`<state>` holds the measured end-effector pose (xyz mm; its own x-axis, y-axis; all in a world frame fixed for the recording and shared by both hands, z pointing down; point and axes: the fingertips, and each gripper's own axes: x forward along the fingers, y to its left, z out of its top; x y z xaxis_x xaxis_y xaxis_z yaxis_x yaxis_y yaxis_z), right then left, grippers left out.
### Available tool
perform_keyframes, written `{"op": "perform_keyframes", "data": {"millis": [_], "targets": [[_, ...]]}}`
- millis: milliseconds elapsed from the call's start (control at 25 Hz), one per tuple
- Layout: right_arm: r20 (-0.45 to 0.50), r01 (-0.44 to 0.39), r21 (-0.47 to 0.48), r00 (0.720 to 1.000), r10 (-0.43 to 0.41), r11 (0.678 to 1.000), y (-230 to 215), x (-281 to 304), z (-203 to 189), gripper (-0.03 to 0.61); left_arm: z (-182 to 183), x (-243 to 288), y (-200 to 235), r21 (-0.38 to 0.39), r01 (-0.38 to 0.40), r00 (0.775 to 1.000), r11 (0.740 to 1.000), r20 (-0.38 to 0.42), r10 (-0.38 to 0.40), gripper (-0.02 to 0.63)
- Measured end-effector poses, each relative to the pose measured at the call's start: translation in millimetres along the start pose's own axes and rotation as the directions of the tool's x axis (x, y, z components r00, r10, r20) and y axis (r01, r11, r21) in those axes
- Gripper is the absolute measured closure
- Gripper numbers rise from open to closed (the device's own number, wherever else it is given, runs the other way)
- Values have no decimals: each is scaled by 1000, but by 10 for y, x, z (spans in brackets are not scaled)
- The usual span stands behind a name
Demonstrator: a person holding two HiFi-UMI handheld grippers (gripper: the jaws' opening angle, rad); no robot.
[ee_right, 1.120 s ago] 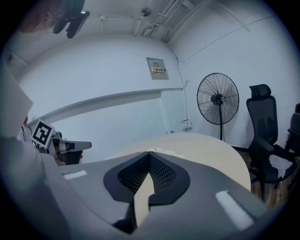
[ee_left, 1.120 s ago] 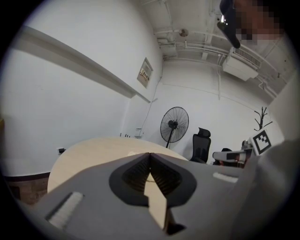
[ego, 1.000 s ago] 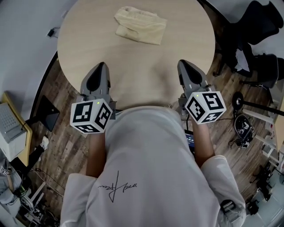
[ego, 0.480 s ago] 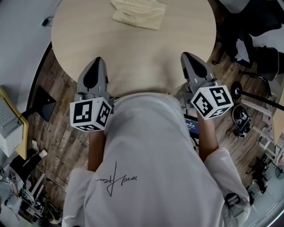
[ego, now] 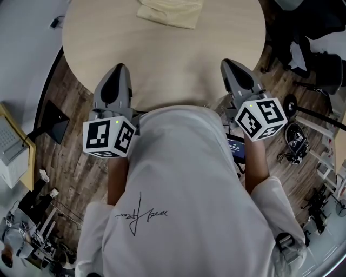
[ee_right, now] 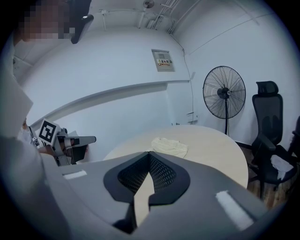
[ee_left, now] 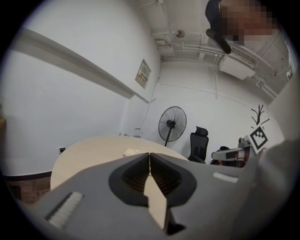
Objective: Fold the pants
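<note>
The cream-coloured pants (ego: 169, 12) lie folded into a small bundle at the far side of the round wooden table (ego: 162, 59); they also show as the pants (ee_right: 169, 146) in the right gripper view and as a small pale patch, the pants (ee_left: 131, 152), in the left gripper view. My left gripper (ego: 118, 70) is shut and empty at the table's near left edge. My right gripper (ego: 227, 64) is shut and empty at the near right edge. Both sit far short of the pants, close to the person's white shirt (ego: 184, 195).
A black office chair (ego: 319, 65) and cables stand on the wood floor at the right. A standing fan (ee_right: 224, 91) is beyond the table. A dark stand (ego: 51, 121) and a beige box (ego: 13, 146) sit on the floor at the left.
The head view has drawn back from the table, so the pants sit higher in the frame, partly cut off. Both grippers stay shut and shifted only slightly toward the body.
</note>
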<state>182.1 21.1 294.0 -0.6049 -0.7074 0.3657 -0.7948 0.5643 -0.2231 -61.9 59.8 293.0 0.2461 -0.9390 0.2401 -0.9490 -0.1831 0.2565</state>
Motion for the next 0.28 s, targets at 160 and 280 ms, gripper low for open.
{"op": "perform_keyframes", "data": {"millis": [160,280], "targets": [[-15,-5,-5,1000,5,1000,-40,-26,-23,578,-4,30,-64,13,3,1000,1000,-9,-3,611],[-22,-9,-9,1000,9,1000,-23,-24,-45,580,20,-2,-59,11,3,1000,1000,12,-3,609]]}}
